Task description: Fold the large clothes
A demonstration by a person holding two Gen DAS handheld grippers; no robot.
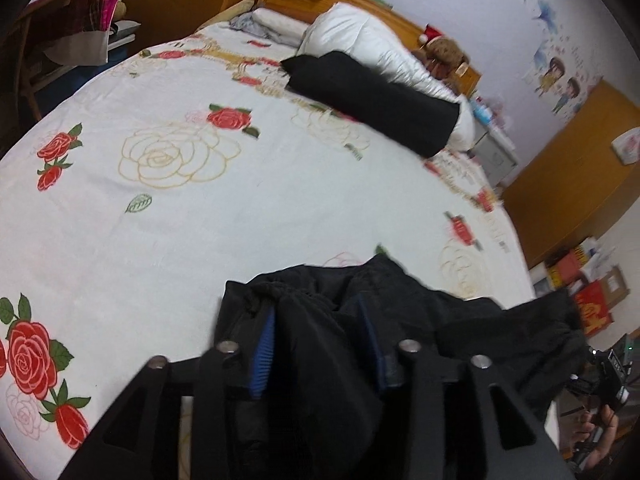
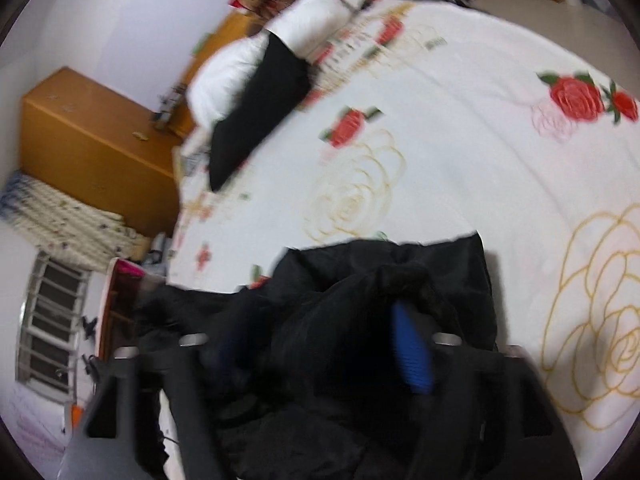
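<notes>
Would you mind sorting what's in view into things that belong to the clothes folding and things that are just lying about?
Belongs to the job:
- black garment bunched between both grippers' fingers
- left gripper
- right gripper
- bed sheet, the folding surface

Just lying about:
- white pillow
- black cushion
- teddy bear
- wooden cabinet

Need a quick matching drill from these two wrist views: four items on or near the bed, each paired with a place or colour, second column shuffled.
Things:
1. black garment
2. folded black item
3. white quilt
4. finger pads

Descriptions:
A. blue, ribbed
B. bunched between the gripper fingers, at the near edge of the bed
C. rolled along the headboard
D. lying against the white quilt

Pairs: 1-B, 2-D, 3-C, 4-A
</notes>
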